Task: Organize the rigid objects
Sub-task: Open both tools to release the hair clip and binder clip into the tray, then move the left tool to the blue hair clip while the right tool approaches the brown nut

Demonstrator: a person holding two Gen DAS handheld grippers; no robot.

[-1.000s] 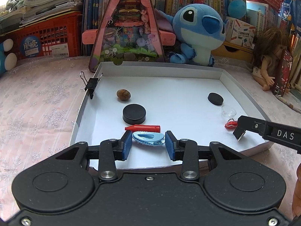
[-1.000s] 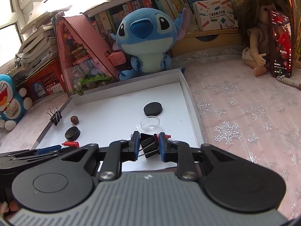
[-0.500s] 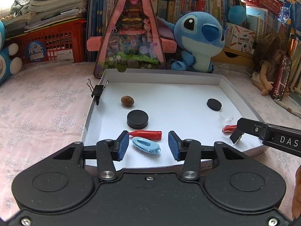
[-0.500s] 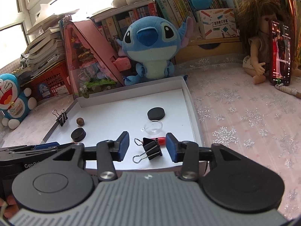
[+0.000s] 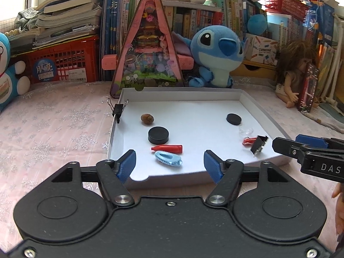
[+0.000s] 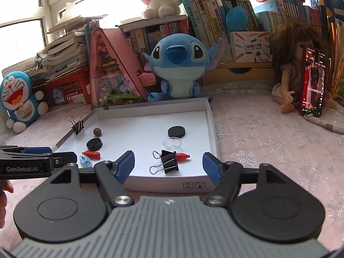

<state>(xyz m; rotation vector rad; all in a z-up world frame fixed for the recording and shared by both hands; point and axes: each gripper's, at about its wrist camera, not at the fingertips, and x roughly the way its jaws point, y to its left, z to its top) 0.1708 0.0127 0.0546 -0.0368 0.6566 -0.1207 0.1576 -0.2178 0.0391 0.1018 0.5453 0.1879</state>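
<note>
A shallow white box lies on the pink cloth. In it lie a light blue clip, a red cone, two black discs, a brown nut, a clear dish, a second red cone and a black binder clip. My left gripper is open and empty, just short of the blue clip. My right gripper is open and empty, just short of the binder clip.
Another binder clip is clamped on the box's left wall. A Stitch plush, a pink triangular toy house, a red crate, a doll with a phone and a Doraemon plush stand around.
Both grippers opened, released the blue clip and the binder clip into the box, and drew back from it.
</note>
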